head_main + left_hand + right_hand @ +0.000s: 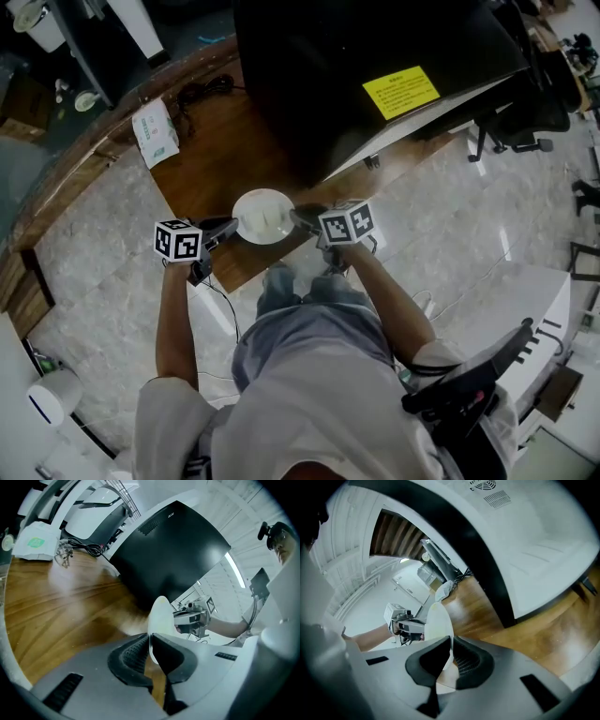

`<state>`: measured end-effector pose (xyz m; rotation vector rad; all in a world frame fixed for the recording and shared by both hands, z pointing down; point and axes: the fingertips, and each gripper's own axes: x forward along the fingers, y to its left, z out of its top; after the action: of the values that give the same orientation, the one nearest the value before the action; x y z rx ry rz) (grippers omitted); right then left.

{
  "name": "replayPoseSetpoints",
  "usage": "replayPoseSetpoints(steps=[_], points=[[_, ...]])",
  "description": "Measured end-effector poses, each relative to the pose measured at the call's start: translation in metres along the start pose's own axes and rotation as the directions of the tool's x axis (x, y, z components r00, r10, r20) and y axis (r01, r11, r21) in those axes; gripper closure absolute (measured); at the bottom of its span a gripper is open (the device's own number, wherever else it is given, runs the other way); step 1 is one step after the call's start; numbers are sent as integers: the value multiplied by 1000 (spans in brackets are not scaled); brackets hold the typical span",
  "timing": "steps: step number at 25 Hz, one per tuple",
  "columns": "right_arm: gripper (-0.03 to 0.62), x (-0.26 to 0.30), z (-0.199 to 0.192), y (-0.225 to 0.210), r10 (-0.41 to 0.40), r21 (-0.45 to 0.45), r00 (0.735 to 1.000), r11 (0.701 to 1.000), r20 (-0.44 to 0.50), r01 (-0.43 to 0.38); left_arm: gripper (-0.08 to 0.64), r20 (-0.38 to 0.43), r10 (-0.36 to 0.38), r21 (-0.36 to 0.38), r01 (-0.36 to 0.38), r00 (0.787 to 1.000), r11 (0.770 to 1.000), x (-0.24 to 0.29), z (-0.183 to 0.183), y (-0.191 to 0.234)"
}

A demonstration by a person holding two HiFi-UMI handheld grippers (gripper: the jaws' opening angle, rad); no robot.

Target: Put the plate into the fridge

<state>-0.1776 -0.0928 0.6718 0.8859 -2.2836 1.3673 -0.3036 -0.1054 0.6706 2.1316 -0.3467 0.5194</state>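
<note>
A white plate (263,216) hangs level in mid-air above the near edge of a wooden bench (211,164), gripped at opposite rims by two hand-held tools. The left claw (151,645) is closed on the plate's left rim, its ribbed pads pinching the thin edge, which shows side-on in the left gripper view. The right claw (451,645) is nearly closed too, clamped on the opposite rim, with the plate rising edge-on between its pads in the right gripper view. Each tool carries a cube with square markers and sits in one hand of the person, who stands on pale marble floor (103,234) just short of the bench, arms stretched forward. Just beyond the plate stands the fridge (375,56), a black cabinet with a yellow label (400,92) on top and a white side panel. Farther left on the bench lie a white packet with green print (155,131) and a coiled black cable (202,91), both well apart from the plate.
</note>
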Motion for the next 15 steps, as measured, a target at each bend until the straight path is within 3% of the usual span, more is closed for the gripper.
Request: replayPoseSetpoints(steps=[4, 9, 15], points=[[557, -30, -7, -7, 14, -13, 1000, 1000, 16, -14, 523, 28, 0, 22, -1, 1000, 1000, 16, -1, -30], [557, -133, -34, -34, 46, -34, 998, 998, 51, -44, 525, 61, 37, 44, -39, 997, 998, 80, -7, -123], [558, -243, -61, -71, 140, -52, 986, 989, 87, -136, 523, 129, 50, 70, -60, 990, 996, 159, -7, -210]])
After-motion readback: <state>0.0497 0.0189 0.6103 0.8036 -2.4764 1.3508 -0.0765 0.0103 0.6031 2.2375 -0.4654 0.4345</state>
